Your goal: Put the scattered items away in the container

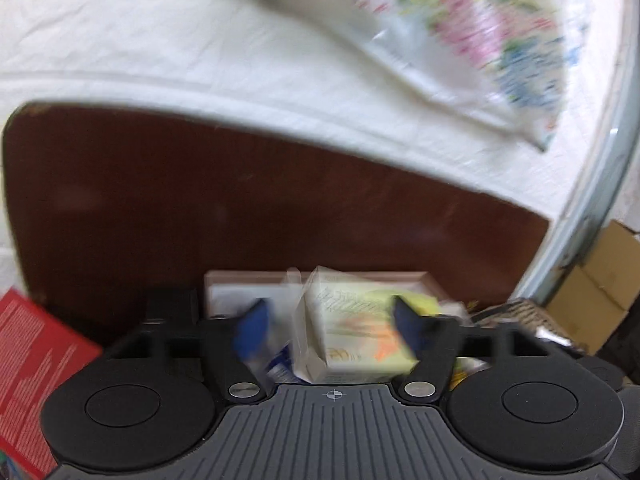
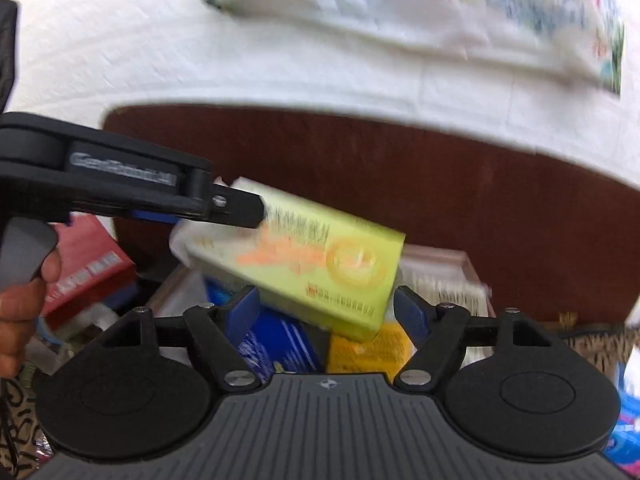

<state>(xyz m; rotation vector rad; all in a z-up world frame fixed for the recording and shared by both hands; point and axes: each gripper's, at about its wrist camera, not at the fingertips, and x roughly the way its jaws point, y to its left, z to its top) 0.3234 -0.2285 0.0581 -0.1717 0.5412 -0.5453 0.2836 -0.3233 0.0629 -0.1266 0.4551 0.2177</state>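
Observation:
A yellow-green box (image 2: 320, 264) with orange print hangs tilted above a container (image 2: 448, 272) that holds a blue box (image 2: 280, 340) and an orange-yellow box (image 2: 368, 350). My left gripper (image 1: 328, 320) stands wide open around the same yellow-green box (image 1: 360, 328); only its right pad (image 1: 404, 320) seems to touch it. From the right wrist view the left gripper (image 2: 236, 208) comes in from the left, over the box's upper end. My right gripper (image 2: 326, 310) is open, its fingers on either side of the box's lower end, with no clear grip. Both views are blurred.
A red box (image 1: 28, 368) lies at the left, also in the right wrist view (image 2: 88, 264). A dark brown board (image 1: 240, 208) stands behind the container, with a white bedsheet (image 1: 160, 40) and a floral pillow (image 1: 500, 40) beyond. Cardboard boxes (image 1: 596, 280) sit at the right.

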